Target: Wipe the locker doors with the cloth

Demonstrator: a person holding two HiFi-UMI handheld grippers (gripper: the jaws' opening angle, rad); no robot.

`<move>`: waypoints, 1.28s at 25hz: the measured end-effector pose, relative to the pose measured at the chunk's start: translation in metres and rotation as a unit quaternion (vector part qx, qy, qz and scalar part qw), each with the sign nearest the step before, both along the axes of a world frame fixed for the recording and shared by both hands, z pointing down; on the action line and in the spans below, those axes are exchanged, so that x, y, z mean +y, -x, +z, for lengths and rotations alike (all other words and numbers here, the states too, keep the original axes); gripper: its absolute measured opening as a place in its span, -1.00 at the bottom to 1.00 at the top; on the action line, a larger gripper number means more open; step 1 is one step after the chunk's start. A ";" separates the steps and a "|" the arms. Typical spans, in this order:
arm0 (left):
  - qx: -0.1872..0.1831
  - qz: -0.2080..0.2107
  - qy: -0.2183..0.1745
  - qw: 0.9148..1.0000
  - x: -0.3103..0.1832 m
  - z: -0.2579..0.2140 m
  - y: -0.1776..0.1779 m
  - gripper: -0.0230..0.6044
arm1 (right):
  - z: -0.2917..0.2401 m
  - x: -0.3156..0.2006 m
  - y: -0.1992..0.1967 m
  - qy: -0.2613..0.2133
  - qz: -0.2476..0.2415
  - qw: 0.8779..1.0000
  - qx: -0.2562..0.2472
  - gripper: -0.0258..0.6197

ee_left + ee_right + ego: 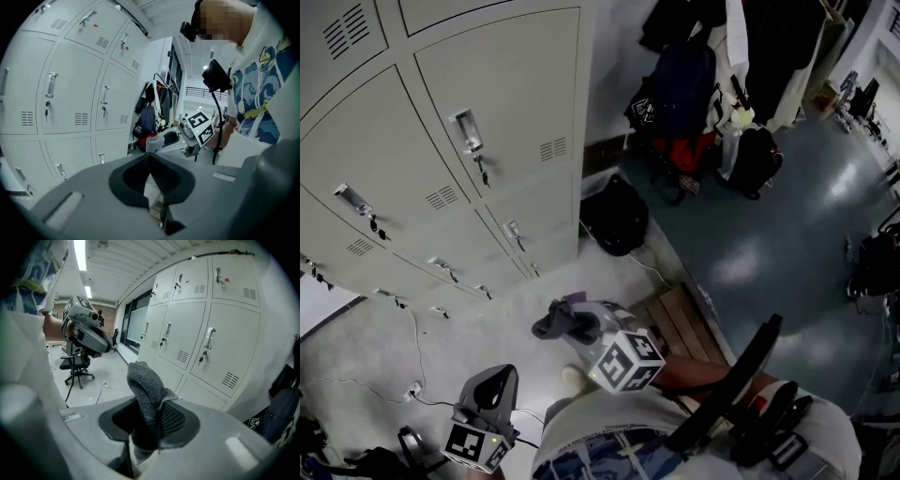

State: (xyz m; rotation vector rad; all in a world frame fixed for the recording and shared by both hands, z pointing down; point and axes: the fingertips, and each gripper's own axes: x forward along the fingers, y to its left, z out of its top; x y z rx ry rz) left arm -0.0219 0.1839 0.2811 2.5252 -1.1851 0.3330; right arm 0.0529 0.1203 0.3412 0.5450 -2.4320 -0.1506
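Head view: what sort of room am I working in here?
Most likely a staff locker or changing room. There is a bank of grey metal lockers with keyed handles, and coats and backpacks hang along the wall. An office chair further off hints at a workplace.

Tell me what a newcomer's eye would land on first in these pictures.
The bank of pale grey lockers fills the head view's upper left, every door closed. The right gripper is shut on a dark grey cloth that sticks up from its jaws. Dark bags and coats crowd the corner beside the lockers.
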 end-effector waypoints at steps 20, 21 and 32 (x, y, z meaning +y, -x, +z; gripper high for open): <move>0.010 0.082 -0.013 0.996 0.073 0.001 0.040 -0.92 | -0.009 0.098 0.044 -0.013 0.059 0.998 -0.025 -0.57; 0.010 0.085 -0.013 0.996 0.079 0.001 0.047 -0.92 | -0.011 0.104 0.051 -0.015 0.059 0.998 -0.024 -0.57; 0.019 0.127 -0.014 0.992 0.135 0.002 0.088 -0.92 | -0.023 0.158 0.099 -0.026 0.089 0.996 -0.017 -0.57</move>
